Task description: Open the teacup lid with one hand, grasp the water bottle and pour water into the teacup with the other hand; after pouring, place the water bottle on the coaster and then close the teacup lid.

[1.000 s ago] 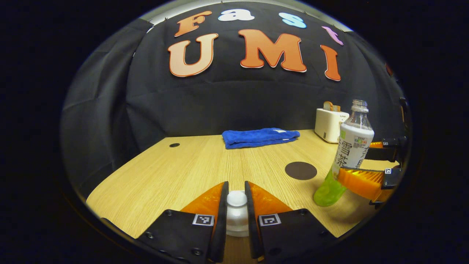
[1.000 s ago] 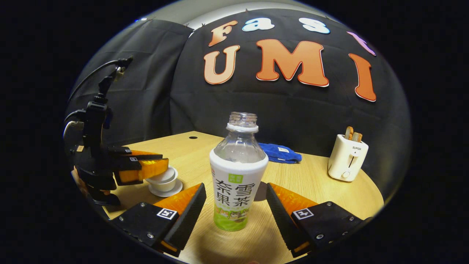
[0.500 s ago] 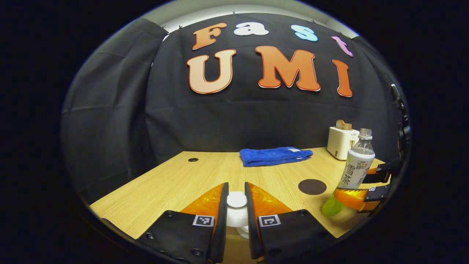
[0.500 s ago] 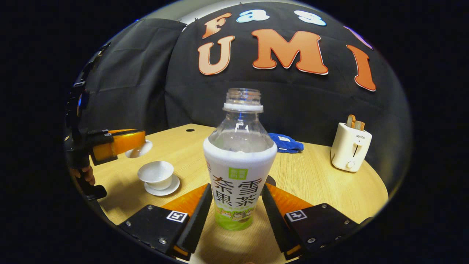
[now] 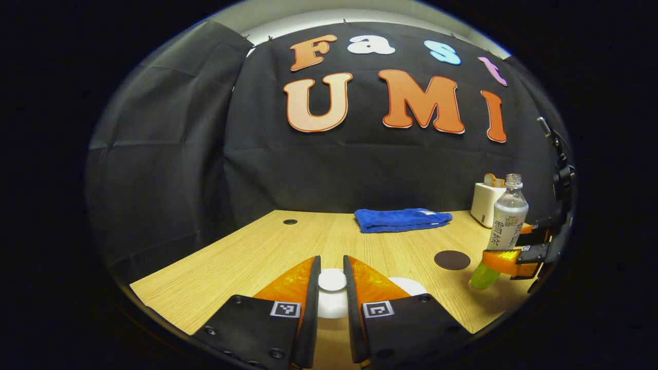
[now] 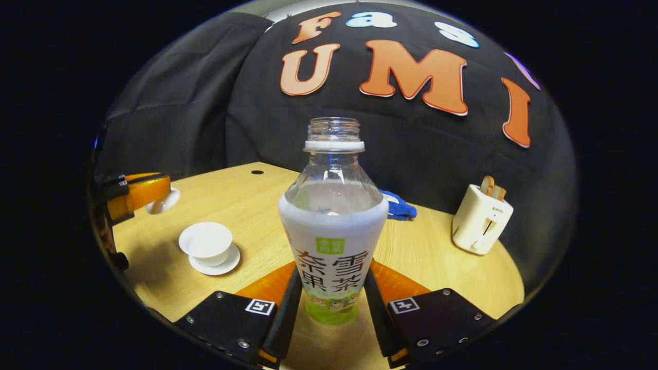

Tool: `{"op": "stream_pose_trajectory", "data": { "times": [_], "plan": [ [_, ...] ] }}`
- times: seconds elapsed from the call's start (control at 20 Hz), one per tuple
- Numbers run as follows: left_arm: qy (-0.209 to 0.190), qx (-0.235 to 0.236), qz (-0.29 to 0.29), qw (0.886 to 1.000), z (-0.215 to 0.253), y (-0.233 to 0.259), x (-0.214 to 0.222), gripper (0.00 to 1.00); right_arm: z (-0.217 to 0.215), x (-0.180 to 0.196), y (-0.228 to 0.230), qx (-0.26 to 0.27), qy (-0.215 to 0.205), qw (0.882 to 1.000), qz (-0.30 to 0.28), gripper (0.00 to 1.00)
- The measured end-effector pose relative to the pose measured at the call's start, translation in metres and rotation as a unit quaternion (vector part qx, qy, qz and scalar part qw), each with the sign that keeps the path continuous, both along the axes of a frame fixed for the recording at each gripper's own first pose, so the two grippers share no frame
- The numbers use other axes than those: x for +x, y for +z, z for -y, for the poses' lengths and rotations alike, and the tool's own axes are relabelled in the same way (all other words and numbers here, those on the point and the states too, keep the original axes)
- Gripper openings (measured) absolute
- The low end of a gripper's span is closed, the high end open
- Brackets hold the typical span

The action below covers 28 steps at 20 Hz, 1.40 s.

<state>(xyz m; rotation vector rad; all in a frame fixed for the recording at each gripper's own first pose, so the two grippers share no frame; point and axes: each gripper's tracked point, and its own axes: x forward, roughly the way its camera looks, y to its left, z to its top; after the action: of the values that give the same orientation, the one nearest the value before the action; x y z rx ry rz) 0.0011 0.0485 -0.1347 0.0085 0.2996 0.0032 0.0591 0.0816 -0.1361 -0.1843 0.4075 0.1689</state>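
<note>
Left gripper jaws closed on the knob of the teacup lid, lid held up off the cup; in the right gripper view the lid sits in the air left of and beyond the teacup. Right gripper jaws clamped on the lower part of the water bottle, one finger on each side of the label. Bottle upright, no cap, base close to the desk; contact with the desk can't be told. From the left gripper view the bottle shows far right, pinched low by the right gripper. Teacup open on its saucer, left of the bottle, well apart from it. Dark round coaster on the desk, between the left gripper and the bottle, bare. Blue towel folded at the back edge. White toaster with bread slices back right.
</note>
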Motion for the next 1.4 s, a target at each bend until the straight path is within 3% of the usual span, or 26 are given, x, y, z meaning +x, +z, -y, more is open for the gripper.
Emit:
{"op": "stream_pose_trajectory", "data": {
  "times": [0.05,0.2,0.35,0.45,0.5,0.65,0.85,1.0,1.1,1.2,1.4],
  "plan": [
    [0.003,0.002,0.000,1.000,-0.004,0.000,0.000,0.27,0.003,0.002,0.003,-0.033,0.001,0.999,0.005,0.66],
    [0.012,0.003,-0.001,1.000,-0.014,-0.003,-0.005,0.30,0.001,0.007,0.006,-0.128,0.015,0.991,0.023,0.66],
    [0.020,0.006,-0.001,1.000,-0.023,-0.003,-0.009,0.27,-0.004,0.016,0.005,-0.191,0.033,0.981,0.033,0.66],
    [0.023,0.010,0.002,1.000,-0.027,-0.002,-0.012,0.30,-0.001,0.021,0.011,-0.242,0.038,0.968,0.050,0.70],
    [0.024,0.010,0.003,1.000,-0.029,-0.002,-0.013,0.30,-0.001,0.023,0.014,-0.270,0.042,0.960,0.060,0.65],
    [0.031,0.011,0.004,0.999,-0.037,-0.003,-0.015,0.30,0.003,0.026,0.018,-0.348,0.054,0.932,0.084,0.66],
    [0.032,0.010,0.001,0.999,-0.040,-0.007,-0.018,0.30,-0.004,0.024,0.016,-0.393,0.089,0.911,0.083,0.65],
    [0.035,0.014,0.002,0.999,-0.045,-0.006,-0.020,0.33,-0.009,0.018,0.020,-0.446,0.114,0.882,0.098,0.69],
    [0.037,0.014,0.004,0.999,-0.048,-0.005,-0.021,0.30,-0.008,0.017,0.017,-0.476,0.125,0.864,0.106,0.65],
    [0.037,0.010,0.003,0.999,-0.049,-0.005,-0.022,0.34,-0.009,0.018,0.014,-0.488,0.135,0.856,0.107,0.65],
    [0.038,0.008,-0.002,0.999,-0.052,-0.008,-0.026,0.30,-0.018,0.011,0.019,-0.513,0.144,0.838,0.117,0.65]
  ]
}}
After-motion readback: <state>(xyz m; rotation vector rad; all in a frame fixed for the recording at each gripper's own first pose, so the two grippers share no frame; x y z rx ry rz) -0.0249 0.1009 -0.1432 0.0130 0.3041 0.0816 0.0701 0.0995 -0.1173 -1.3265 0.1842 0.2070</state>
